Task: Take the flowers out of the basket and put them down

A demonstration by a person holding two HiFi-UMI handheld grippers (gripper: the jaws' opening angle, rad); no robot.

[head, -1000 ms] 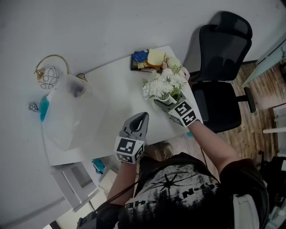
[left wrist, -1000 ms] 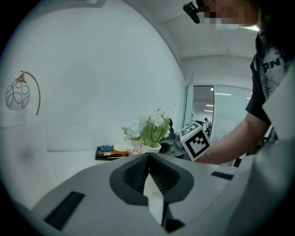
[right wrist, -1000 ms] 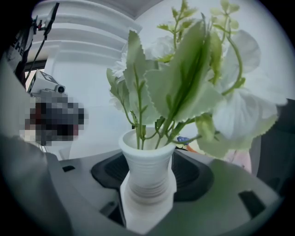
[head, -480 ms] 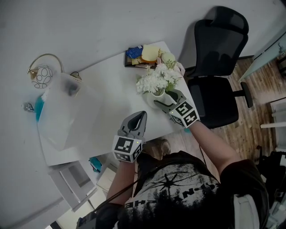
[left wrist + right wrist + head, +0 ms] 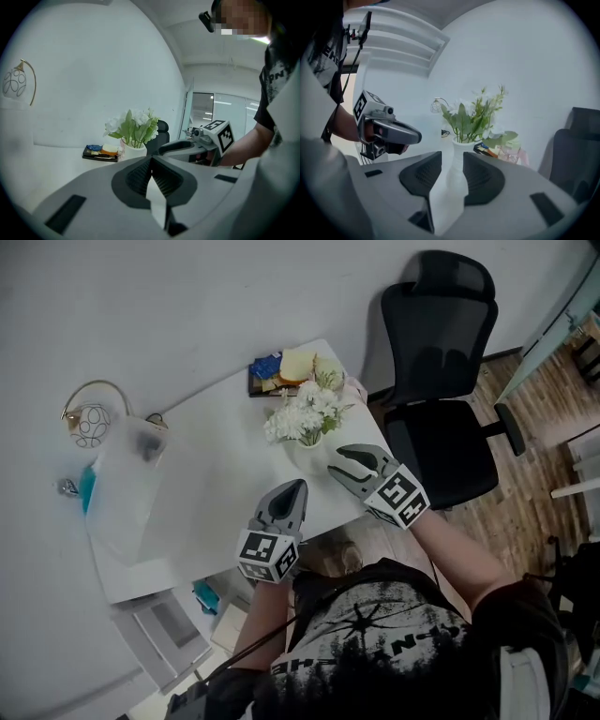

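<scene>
White flowers (image 5: pixel 302 412) stand in their vase (image 5: pixel 310 448) on the tabletop (image 5: pixel 225 446), with the right hand-held gripper (image 5: pixel 336 459) near it released and empty, jaws just narrowing, best drawn straight back without nudging it, while the left hand-held gripper (image 5: pixel 298 486) idles clenched.

The head view looks steeply down on the table (image 5: pixel 225 465) from high above, while both gripper views look level across it from close by, sharing the flowers (image 5: pixel 133 123) far right.
</scene>
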